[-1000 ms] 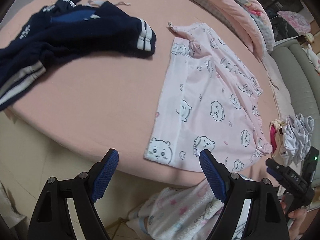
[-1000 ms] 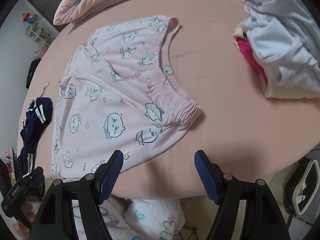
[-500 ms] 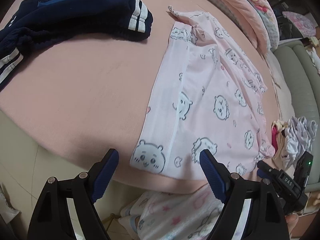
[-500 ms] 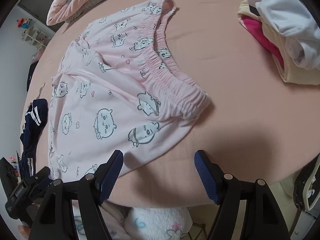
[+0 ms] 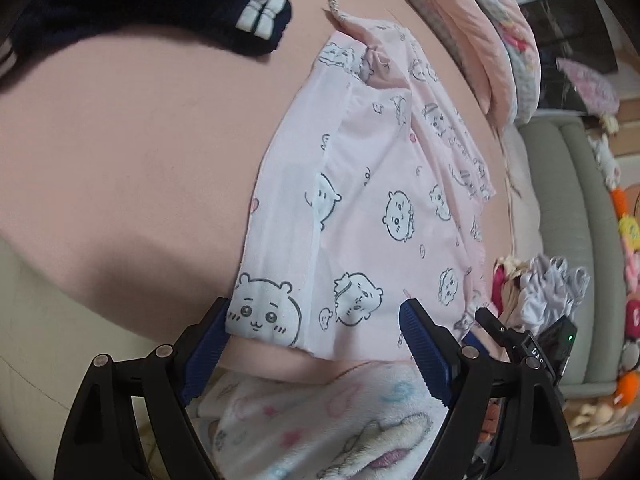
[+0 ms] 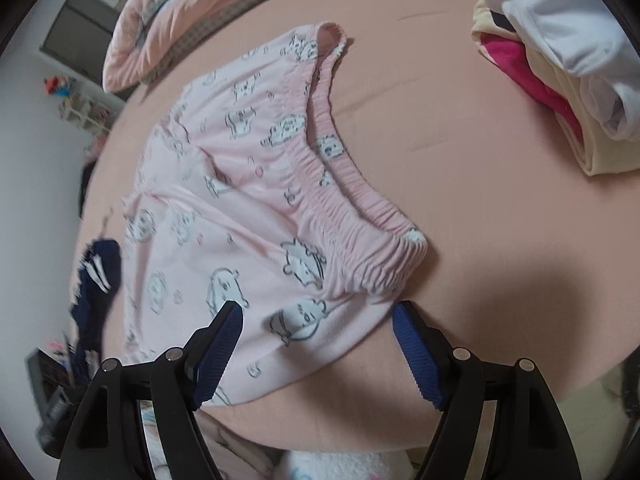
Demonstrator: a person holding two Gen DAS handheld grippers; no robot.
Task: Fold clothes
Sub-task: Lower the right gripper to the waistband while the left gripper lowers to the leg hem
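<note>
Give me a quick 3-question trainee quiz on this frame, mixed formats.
1. True or false: the left gripper is shut on the pink shorts.
2. Which end of the shorts lies nearest the right gripper? A) leg hem B) elastic waistband C) drawstring
3. Fill in: the navy garment has ___ stripes at its cuff.

Key:
1. False; its jaws stand open at the hem.
2. B, the waistband.
3. White.
</note>
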